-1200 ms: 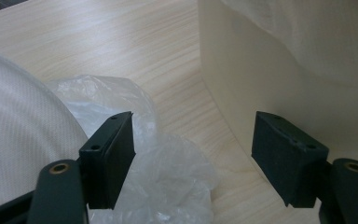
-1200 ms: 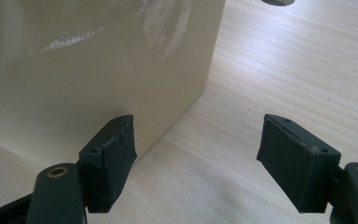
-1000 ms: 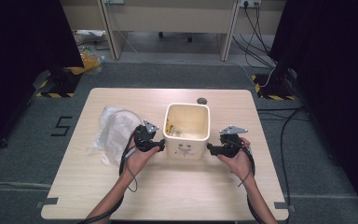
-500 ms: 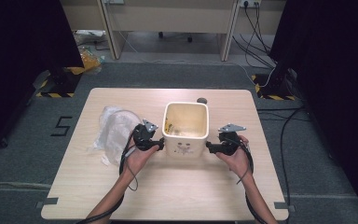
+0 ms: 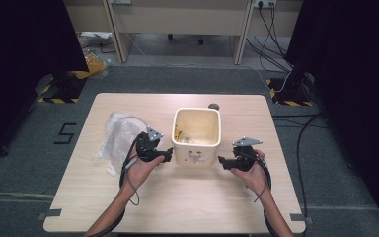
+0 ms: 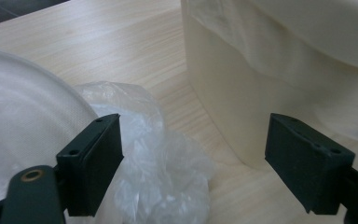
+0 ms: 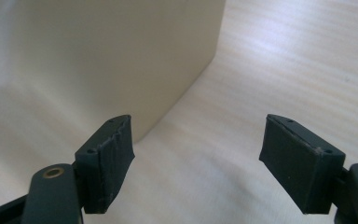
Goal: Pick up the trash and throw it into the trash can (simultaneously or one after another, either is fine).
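The left tool and right tool were black, each topped by a grey three-cornered plate. Black cables trailed back along bare forearms. Brass rivets pinned their jaw arms.

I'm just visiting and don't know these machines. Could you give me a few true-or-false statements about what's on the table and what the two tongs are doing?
1. Both tongs are open. True: the left tongs and right tongs each show a wide gap with nothing in it.
2. The cream bin lies tipped on its side. False: it stands upright, mouth up.
3. A crumpled clear plastic bag lies left of the bin. True.
4. The right tongs clamp the bin's wall. False: they sit beside it, apart.
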`<action>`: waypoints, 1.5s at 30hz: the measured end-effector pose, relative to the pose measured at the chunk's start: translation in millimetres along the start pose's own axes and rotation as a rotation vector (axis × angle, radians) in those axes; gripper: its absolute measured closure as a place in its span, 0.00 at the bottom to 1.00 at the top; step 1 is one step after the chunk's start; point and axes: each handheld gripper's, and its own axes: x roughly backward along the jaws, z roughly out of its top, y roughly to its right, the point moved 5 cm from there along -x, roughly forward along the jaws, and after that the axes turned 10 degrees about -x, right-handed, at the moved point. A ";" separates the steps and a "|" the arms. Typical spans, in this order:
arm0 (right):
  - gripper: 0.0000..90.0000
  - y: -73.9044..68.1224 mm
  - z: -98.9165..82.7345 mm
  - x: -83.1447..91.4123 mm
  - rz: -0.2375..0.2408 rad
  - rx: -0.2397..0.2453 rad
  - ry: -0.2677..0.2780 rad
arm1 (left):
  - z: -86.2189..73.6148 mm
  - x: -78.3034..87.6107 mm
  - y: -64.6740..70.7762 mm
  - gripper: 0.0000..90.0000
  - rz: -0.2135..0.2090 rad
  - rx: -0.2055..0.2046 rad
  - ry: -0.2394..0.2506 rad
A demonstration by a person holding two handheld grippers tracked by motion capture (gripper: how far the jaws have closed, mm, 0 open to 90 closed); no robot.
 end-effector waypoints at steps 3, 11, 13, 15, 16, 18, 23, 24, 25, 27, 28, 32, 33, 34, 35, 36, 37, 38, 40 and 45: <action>0.28 -4.3 -9.2 9.9 0.012 0.008 0.001 | -4.3 17.7 -2.3 0.20 -0.010 0.008 0.024; 0.27 -23.8 -32.3 30.2 0.058 0.035 -0.014 | -44.2 54.5 -28.7 0.20 0.022 0.054 0.015; 0.27 -26.5 -34.1 32.0 0.067 0.040 -0.013 | -54.2 57.9 -34.6 0.20 0.032 0.073 0.011; 0.27 -31.0 -35.4 32.1 0.072 0.039 -0.015 | -62.3 59.4 -38.3 0.20 0.034 0.091 0.010; 0.27 -31.0 -35.4 32.1 0.072 0.039 -0.015 | -65.6 60.1 -39.5 0.20 0.034 0.096 0.010; 0.27 -35.4 -35.7 31.9 0.079 0.048 -0.018 | -71.5 61.2 -40.7 0.19 0.037 0.101 0.013; 0.27 -52.6 -36.0 32.6 0.114 0.083 -0.020 | -89.0 63.6 -44.1 0.19 0.045 0.133 0.014; 0.27 -56.7 -35.9 32.7 0.122 0.085 -0.020 | -93.7 63.6 -45.9 0.19 0.046 0.146 0.015; 0.27 -61.5 -35.7 32.5 0.131 0.095 -0.020 | -96.5 63.5 -47.0 0.19 0.048 0.154 0.016; 0.27 -74.0 -35.2 31.2 0.155 0.115 -0.023 | -104.2 63.8 -50.7 0.19 0.056 0.174 0.018; 0.27 -74.0 -35.2 31.2 0.155 0.115 -0.023 | -108.1 64.1 -52.7 0.19 0.064 0.181 0.018; 0.27 -100.2 -32.2 28.1 0.201 0.158 -0.029 | -123.8 65.2 -61.9 0.19 0.089 0.198 -0.006; 0.27 -100.2 -32.2 28.1 0.201 0.158 -0.029 | -128.0 64.9 -64.4 0.19 0.097 0.201 -0.014; 0.27 -105.4 -31.3 26.8 0.209 0.167 -0.030 | -132.7 63.7 -67.5 0.19 0.107 0.204 -0.023; 0.27 -110.6 -30.3 25.4 0.220 0.177 -0.030 | -138.4 62.4 -71.0 0.19 0.118 0.210 -0.041; 0.27 -115.5 -29.2 23.8 0.228 0.183 -0.032 | -143.9 61.3 -73.6 0.19 0.120 0.217 -0.052; 0.27 -120.1 -28.0 22.1 0.235 0.192 -0.032 | -148.8 61.0 -75.3 0.19 0.117 0.226 -0.056; 0.26 -129.3 -25.8 19.3 0.247 0.205 -0.035 | -156.2 62.4 -76.8 0.19 0.114 0.238 -0.052; 0.26 -138.0 -23.7 16.5 0.263 0.216 -0.035 | -159.2 63.6 -77.7 0.19 0.115 0.241 -0.055; 0.26 -154.9 -20.0 9.9 0.286 0.233 -0.046 | -169.6 67.3 -81.9 0.19 0.102 0.254 -0.057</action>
